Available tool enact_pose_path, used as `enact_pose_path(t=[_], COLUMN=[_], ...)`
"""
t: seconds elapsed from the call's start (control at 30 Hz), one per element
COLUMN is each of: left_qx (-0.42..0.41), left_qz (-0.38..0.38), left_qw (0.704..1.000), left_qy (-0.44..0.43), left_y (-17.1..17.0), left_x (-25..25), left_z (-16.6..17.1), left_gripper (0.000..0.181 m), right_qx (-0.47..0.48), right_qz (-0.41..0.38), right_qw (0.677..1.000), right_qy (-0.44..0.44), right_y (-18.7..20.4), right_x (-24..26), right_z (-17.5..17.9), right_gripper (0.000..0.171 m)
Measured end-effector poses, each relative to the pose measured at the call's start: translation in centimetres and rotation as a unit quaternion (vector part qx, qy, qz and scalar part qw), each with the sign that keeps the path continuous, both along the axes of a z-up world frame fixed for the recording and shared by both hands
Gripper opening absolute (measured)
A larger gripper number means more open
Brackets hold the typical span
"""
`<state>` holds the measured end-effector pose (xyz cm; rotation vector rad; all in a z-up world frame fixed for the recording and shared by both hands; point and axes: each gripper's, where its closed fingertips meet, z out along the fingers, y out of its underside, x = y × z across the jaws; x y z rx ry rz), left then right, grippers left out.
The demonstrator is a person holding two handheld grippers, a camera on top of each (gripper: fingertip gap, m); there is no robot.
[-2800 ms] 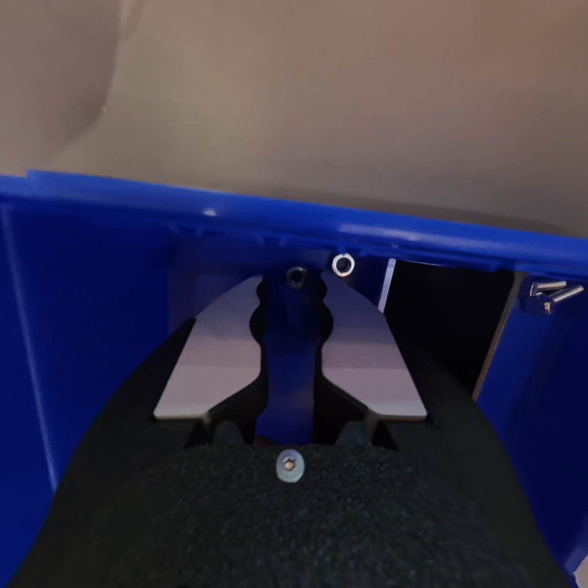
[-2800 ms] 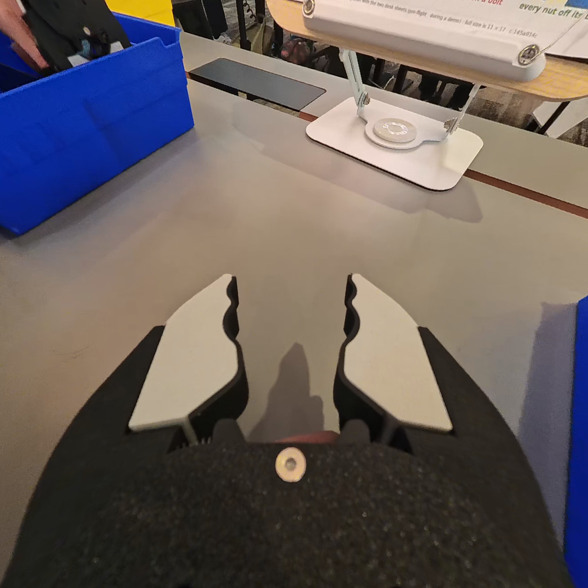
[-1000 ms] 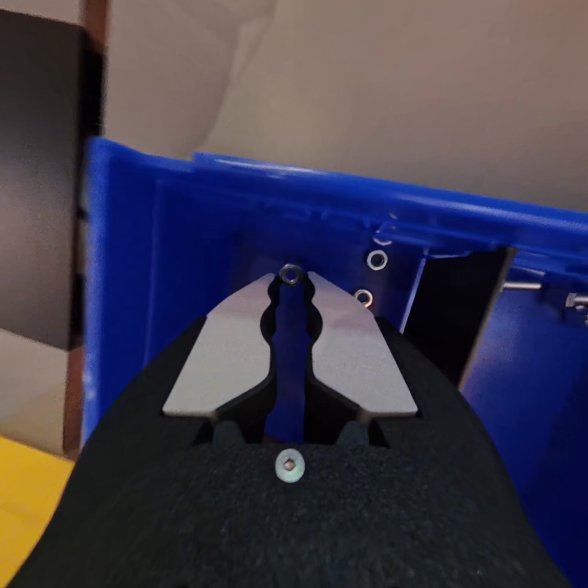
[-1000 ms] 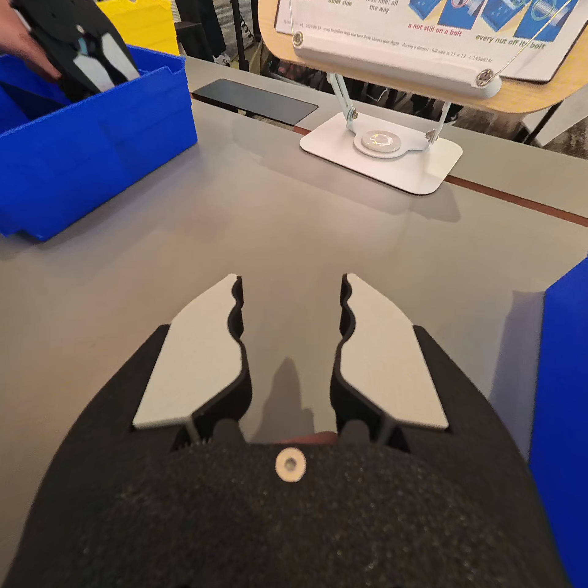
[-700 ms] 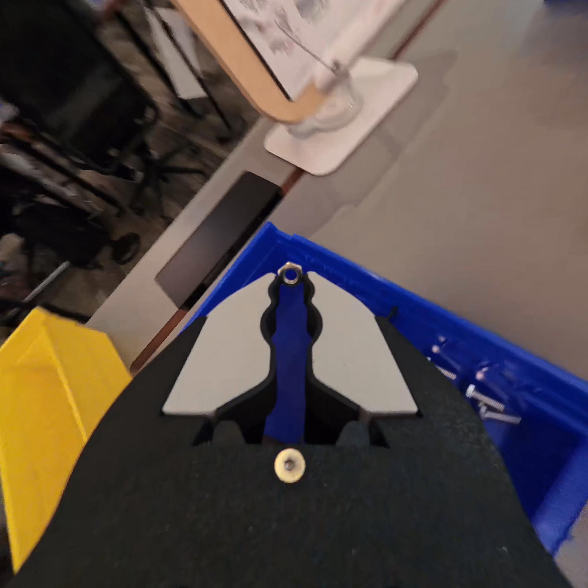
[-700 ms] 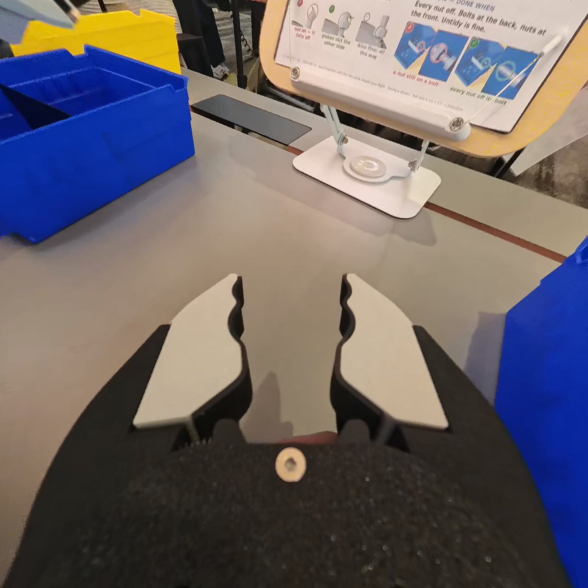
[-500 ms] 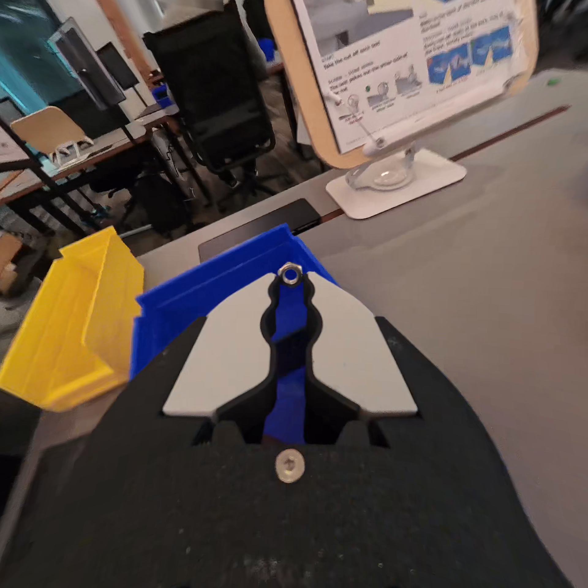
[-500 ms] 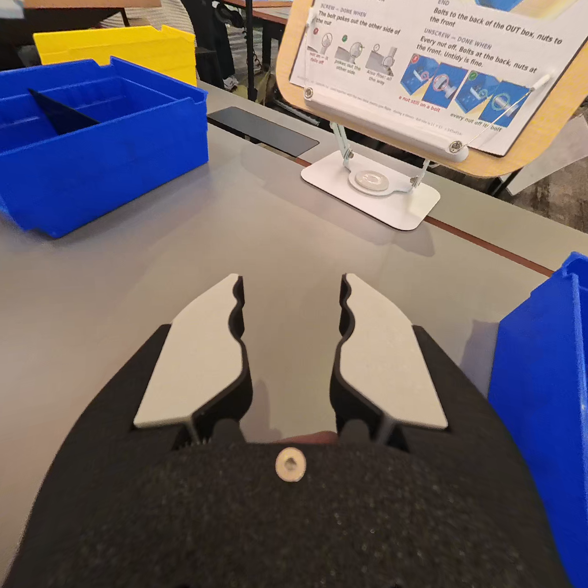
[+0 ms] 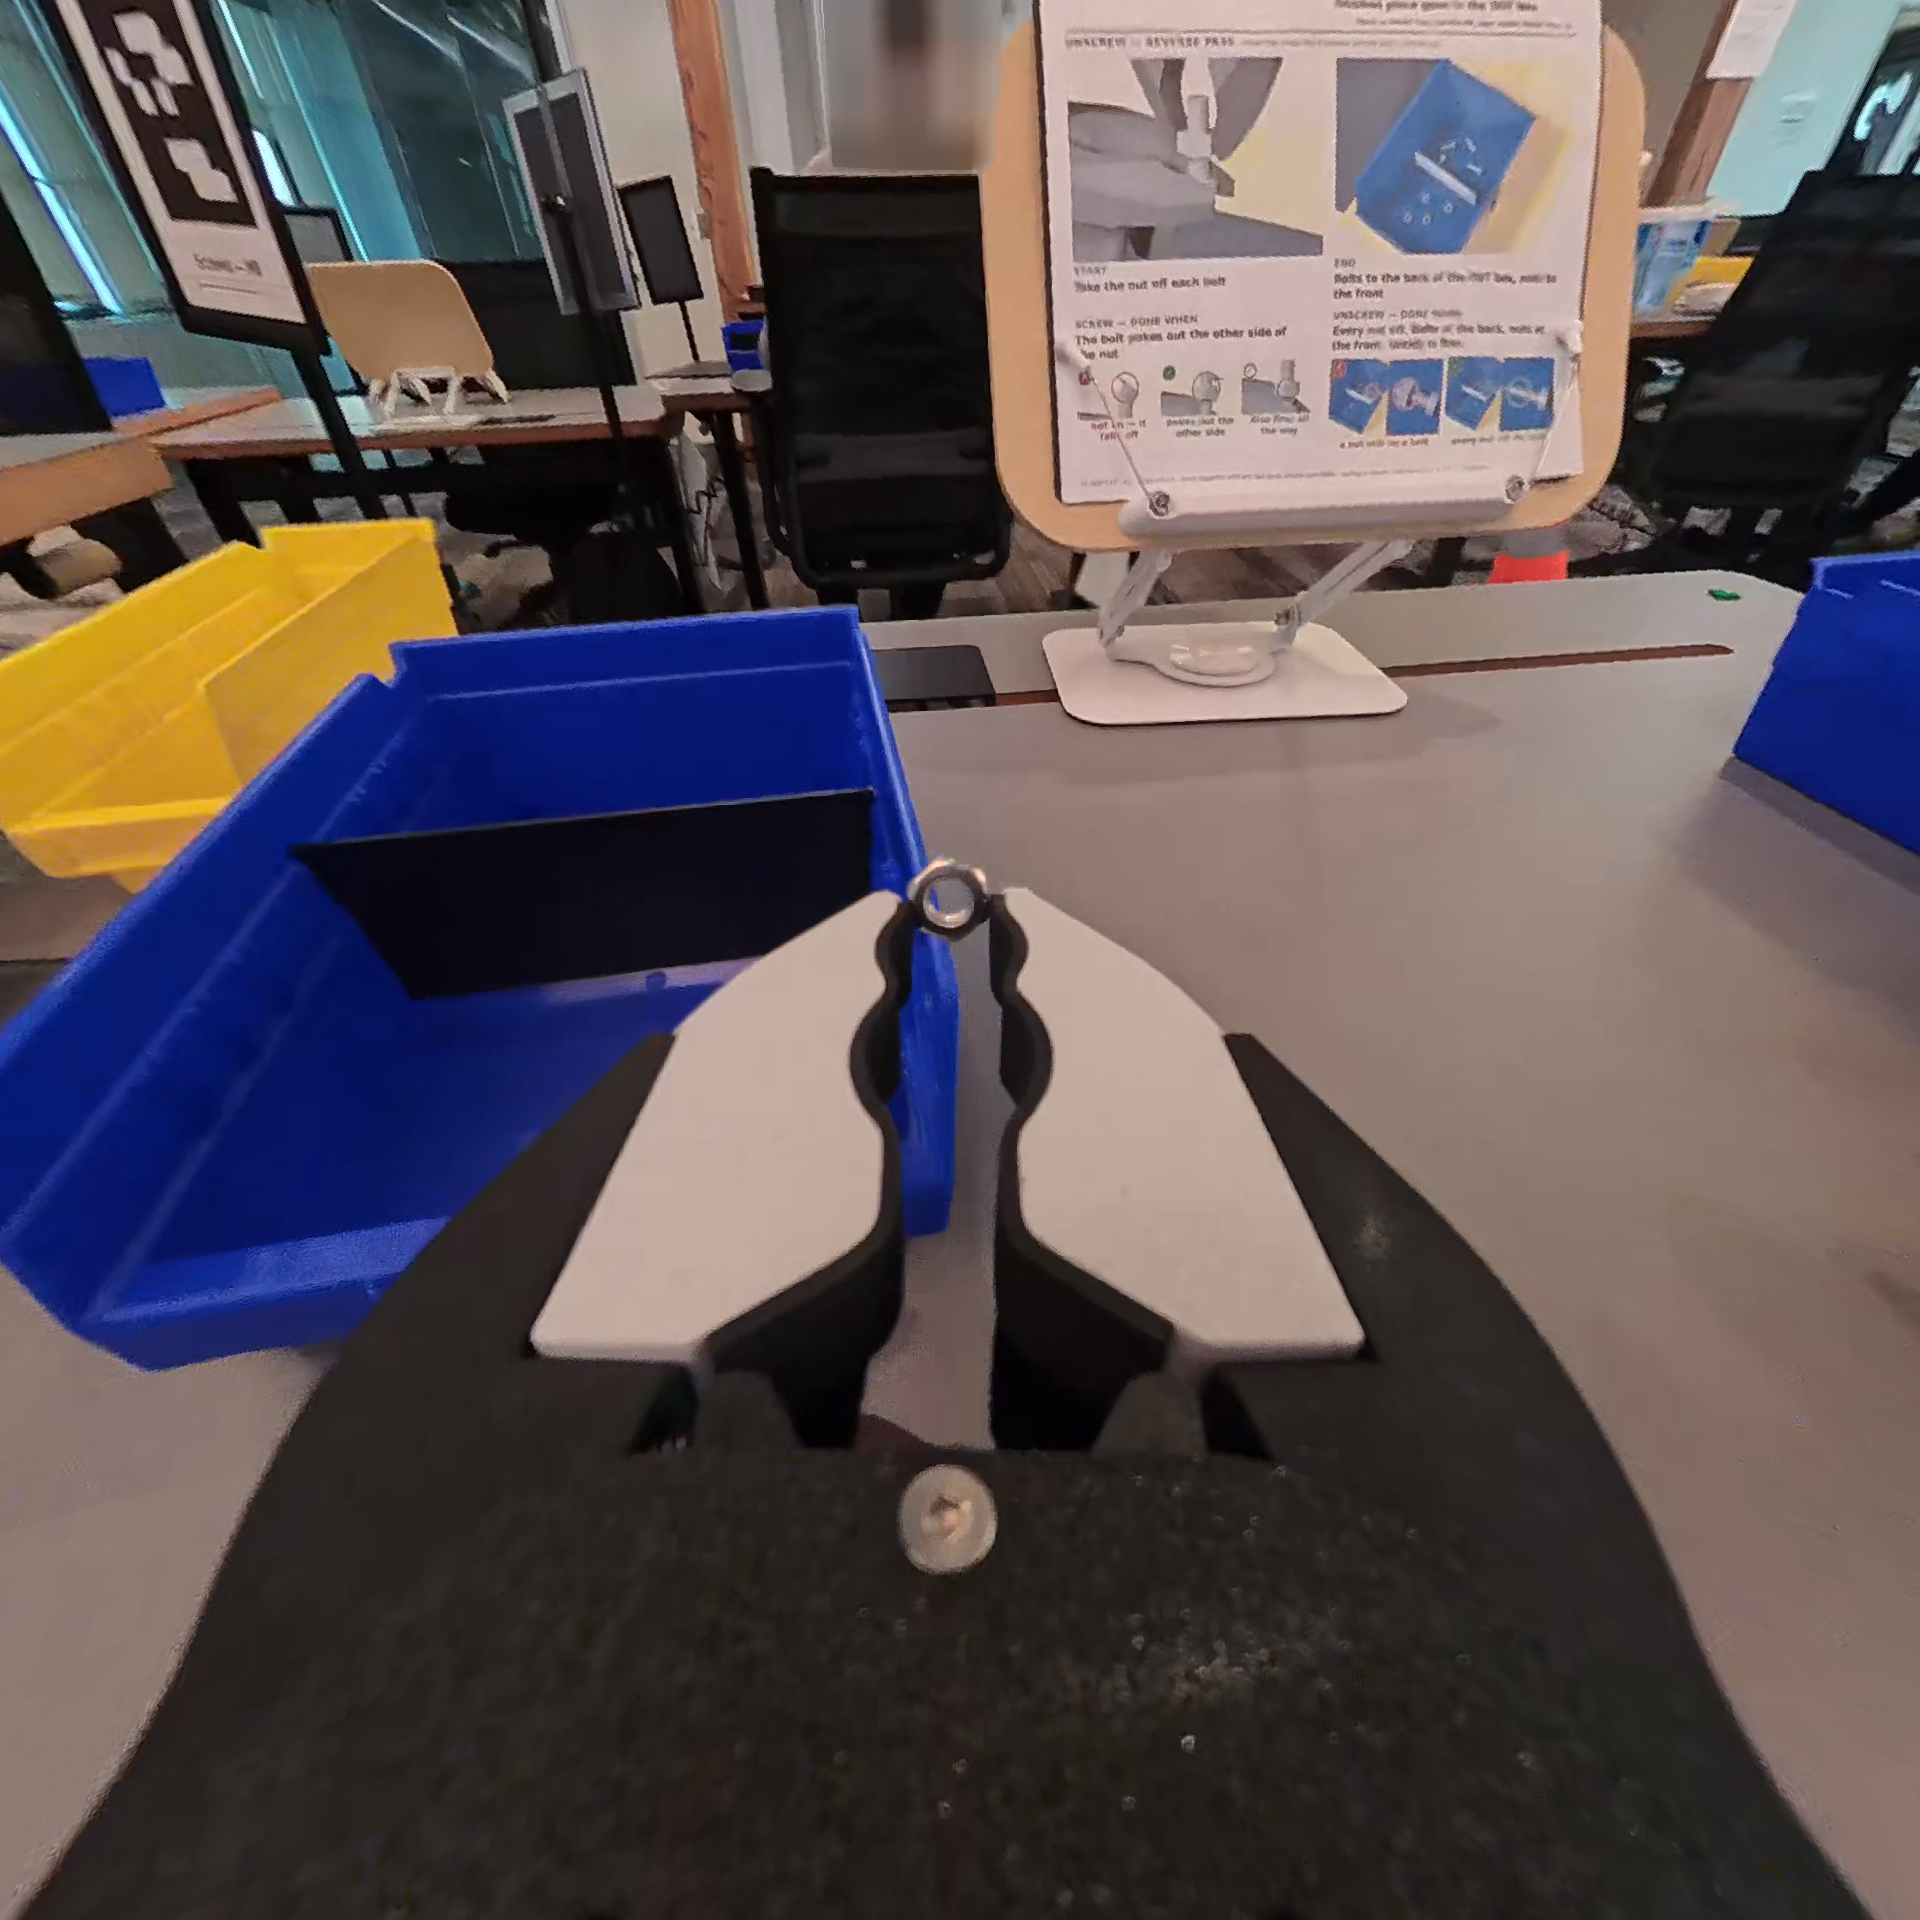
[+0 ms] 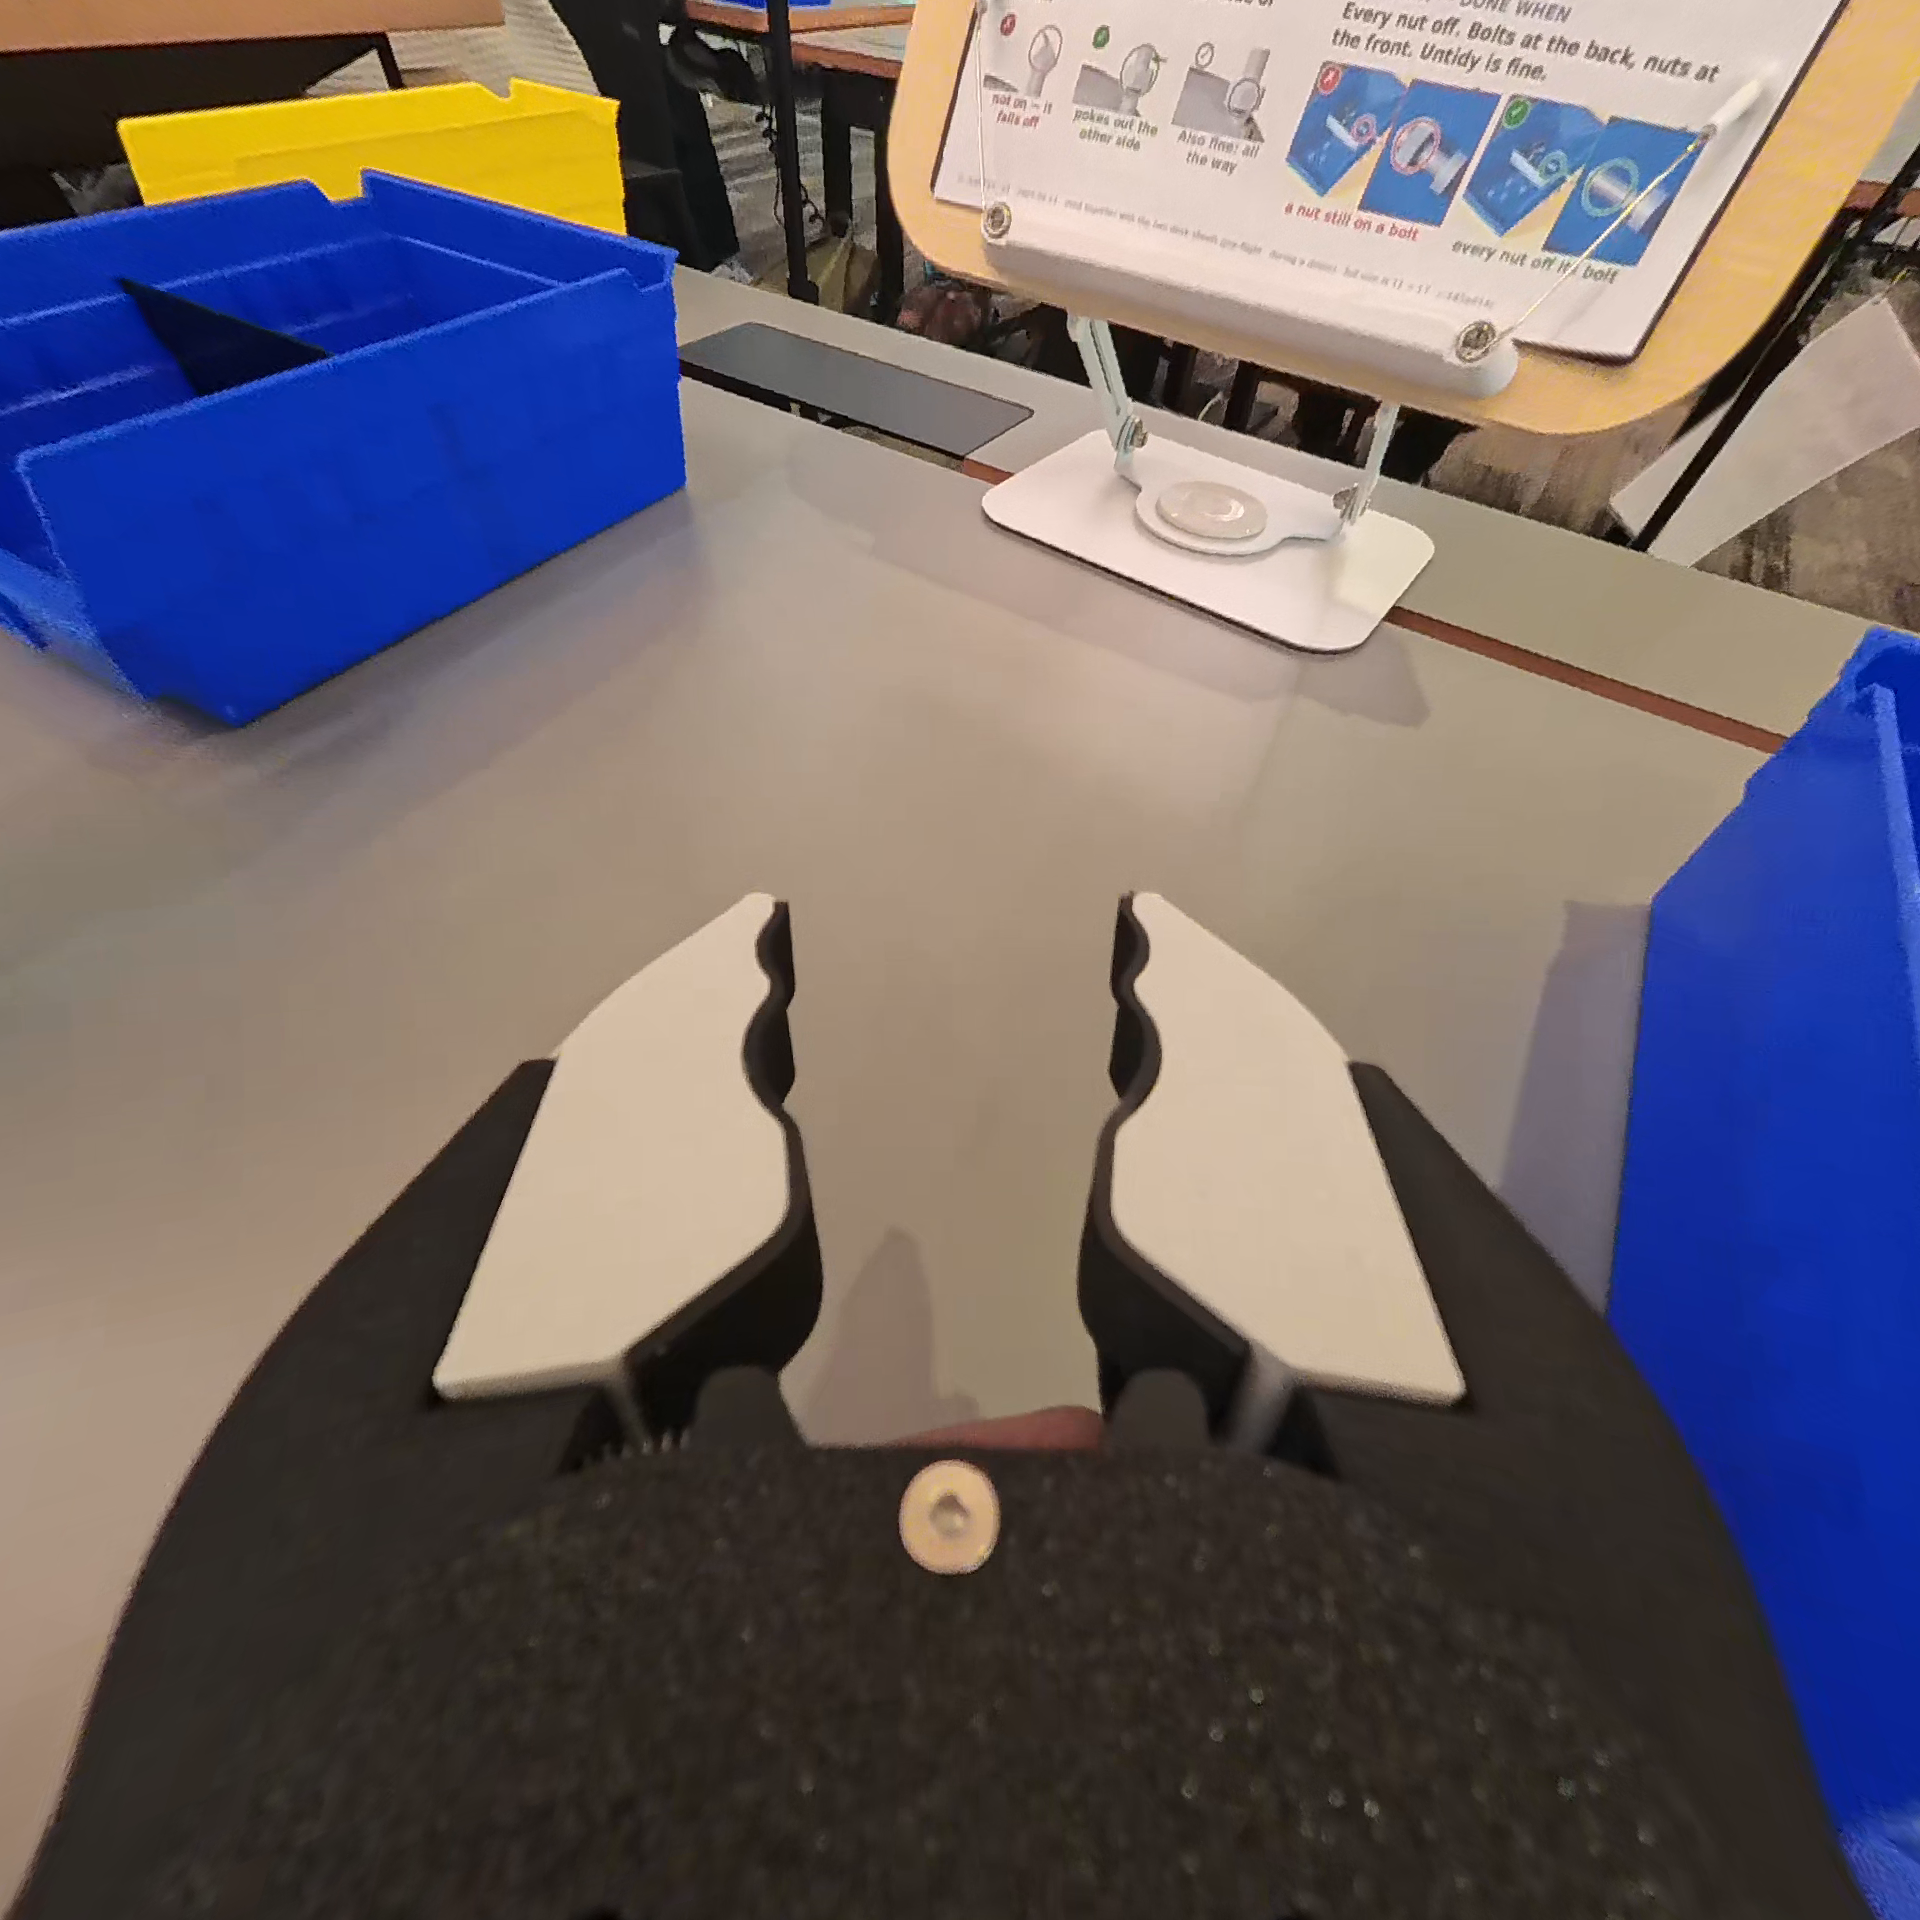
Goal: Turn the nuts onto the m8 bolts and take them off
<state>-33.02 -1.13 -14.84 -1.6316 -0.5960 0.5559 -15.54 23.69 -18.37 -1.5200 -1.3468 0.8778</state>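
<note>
Far left in the left wrist view, sitting partly cut off by the frame edge: a yellow bin [image 9: 125, 727], its inside hard to make out. Standing just beside it on the grey table [image 9: 1455, 987]: a blue bin [image 9: 260, 1091], split by a dark divider [image 9: 592, 894]; floor of both compartments mostly hidden by the walls and by the tongs, so contents not visible. Hovering over the bin's right wall: left gripper [image 9: 948, 902], nearly closed, pinching a small silver nut [image 9: 948, 899] at the very fingertips, hole facing the camera. Standing well behind, at the table's far edge: an instruction board [image 9: 1314, 260] on a white stand [image 9: 1226, 675], its print soft and blurred. Showing only as a corner at the far right: a second blue bin [image 9: 1849, 707], cut off by the frame.

In the right wrist view, sitting at upper left: the same divided bin, with the yellow one behind it. Hanging low over bare table: right gripper [image 10: 951, 925], spread wide apart and holding nothing. Looming at the right edge, close beside the gripper: the second blue bin's wall, interior hidden. Bolts not showing in either view.
</note>
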Motion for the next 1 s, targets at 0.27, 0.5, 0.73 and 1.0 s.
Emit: enact_pose_path(t=[0.27, 0.5, 0.73, 1.0], left_qx=[-0.030, -0.233, -0.437, -0.523], left_qz=[-0.046, -0.252, -0.406, -0.534], left_qw=[0.998, 0.939, 0.802, 0.665], left_qy=[-0.013, 0.008, -0.020, 0.000], left_y=[1.0, 10.5, 17.6, 20.5], left_x=[1.8, 4.1, 5.3, 8.5], left_z=[-0.7, -0.2, -6.6, -11.0], left_gripper=[0.014, 0.014, 0.014, 0.014], right_qx=[-0.001, 0.012, 0.013, 0.019], right_qz=[-0.009, -0.004, -0.009, -0.005], right_qw=[1.000, 1.000, 1.000, 1.000], right_qy=[0.010, 0.013, 0.015, 0.013], right_y=[-0.2, -0.1, 0.4, 0.1], right_x=[1.4, 2.3, 2.8, 2.7], right_z=[0.4, 1.4, 1.8, 2.1], right_gripper=[0.058, 0.057, 0.057, 0.056])
